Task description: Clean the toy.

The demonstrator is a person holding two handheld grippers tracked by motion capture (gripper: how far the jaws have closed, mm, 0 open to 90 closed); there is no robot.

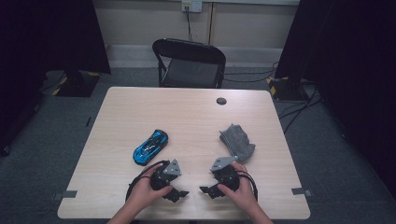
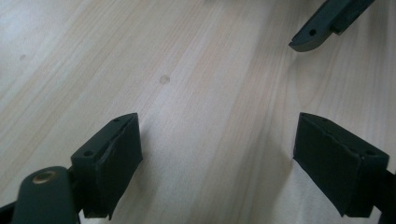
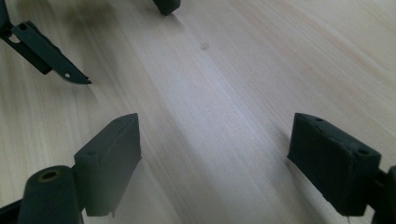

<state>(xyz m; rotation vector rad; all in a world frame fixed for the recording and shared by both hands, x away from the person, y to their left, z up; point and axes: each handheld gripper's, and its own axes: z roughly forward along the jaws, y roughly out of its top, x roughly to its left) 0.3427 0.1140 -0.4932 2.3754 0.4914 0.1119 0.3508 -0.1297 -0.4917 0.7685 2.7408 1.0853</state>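
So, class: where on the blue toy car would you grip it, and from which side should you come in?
Grip the toy car across its narrow middle, jaws on its two long flanks, coming down from above. It lies flat on the table, slanted, nose toward the far right, so turn the jaws to match. The left hand-held gripper, open and nearest, probably suits best.

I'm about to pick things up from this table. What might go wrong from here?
1. The blue toy car sits on wheels; a push from the open left tongs may roll it away.
2. The grey cloth lies crumpled near the table edge; the open right tongs might drag it.
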